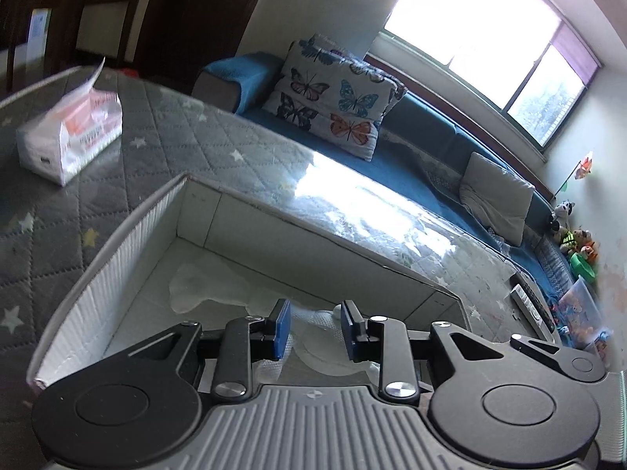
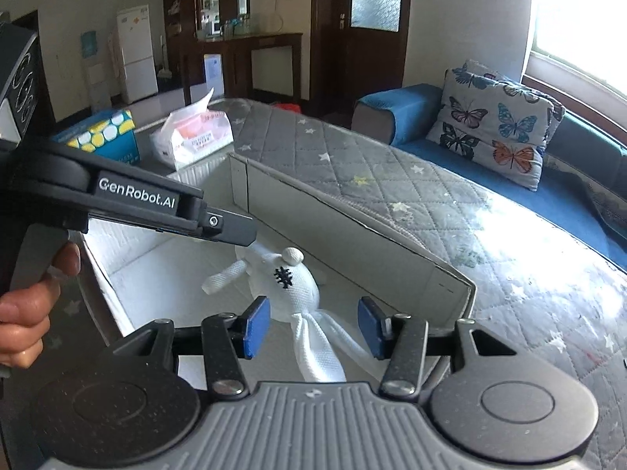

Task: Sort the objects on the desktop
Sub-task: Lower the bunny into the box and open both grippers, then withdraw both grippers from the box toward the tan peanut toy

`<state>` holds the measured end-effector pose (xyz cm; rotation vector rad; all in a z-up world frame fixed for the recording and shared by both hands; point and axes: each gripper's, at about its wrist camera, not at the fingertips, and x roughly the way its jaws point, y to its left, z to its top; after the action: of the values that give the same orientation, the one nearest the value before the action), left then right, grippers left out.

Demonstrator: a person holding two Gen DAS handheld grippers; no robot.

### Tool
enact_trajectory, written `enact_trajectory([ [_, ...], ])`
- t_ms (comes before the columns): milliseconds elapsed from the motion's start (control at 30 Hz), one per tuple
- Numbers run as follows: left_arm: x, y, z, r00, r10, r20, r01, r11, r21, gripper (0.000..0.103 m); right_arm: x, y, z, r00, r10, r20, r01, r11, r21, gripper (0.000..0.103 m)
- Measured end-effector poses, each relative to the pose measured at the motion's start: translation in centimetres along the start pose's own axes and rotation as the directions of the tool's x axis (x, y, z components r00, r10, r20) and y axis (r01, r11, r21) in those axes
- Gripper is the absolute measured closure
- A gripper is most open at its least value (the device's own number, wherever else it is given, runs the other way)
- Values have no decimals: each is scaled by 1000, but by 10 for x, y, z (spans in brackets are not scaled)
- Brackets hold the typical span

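White knitted rabbit toy (image 2: pixel 296 293) lies in the grey fabric box (image 2: pixel 352 227), long axis roughly twelve-to-six, between the spread right gripper (image 2: pixel 313 327); left gripper (image 1: pixel 315 329) also spread, seemingly empty.

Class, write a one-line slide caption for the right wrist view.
Open right gripper poised over a white knitted toy lying inside the storage box.

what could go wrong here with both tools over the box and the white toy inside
1. The left tool sits right at the white knitted toy's ear while the right tool straddles its body, open. Closing both could tug the toy two ways or knock the tools together.
2. The toy's limp legs trail toward the right tool, so a lift may snag on the storage box wall.
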<state>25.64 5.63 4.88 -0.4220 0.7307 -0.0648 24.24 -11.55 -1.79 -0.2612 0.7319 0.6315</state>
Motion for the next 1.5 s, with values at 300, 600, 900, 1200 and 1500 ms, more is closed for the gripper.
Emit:
enact_trajectory([
  [300,-29,-20,-17,1000,11,23,-13,997,74,72,-33,10,-11,999,-17,46,16,1000,22,49],
  [600,-59,-27,-43,999,21,46,-26,994,104,72,-66,25,-32,995,-43,88,40,999,30,46],
  [900,-85,-35,-69,997,6,80,-19,986,168,72,-92,40,-59,991,-70,112,65,997,52,39],
  [1200,-98,-47,-96,996,26,89,-47,967,250,72,-112,50,-90,987,-97,126,86,992,88,36],
  [1500,-102,-52,-120,998,26,57,-41,959,280,72,-130,63,-116,983,-124,137,108,987,116,33],
])
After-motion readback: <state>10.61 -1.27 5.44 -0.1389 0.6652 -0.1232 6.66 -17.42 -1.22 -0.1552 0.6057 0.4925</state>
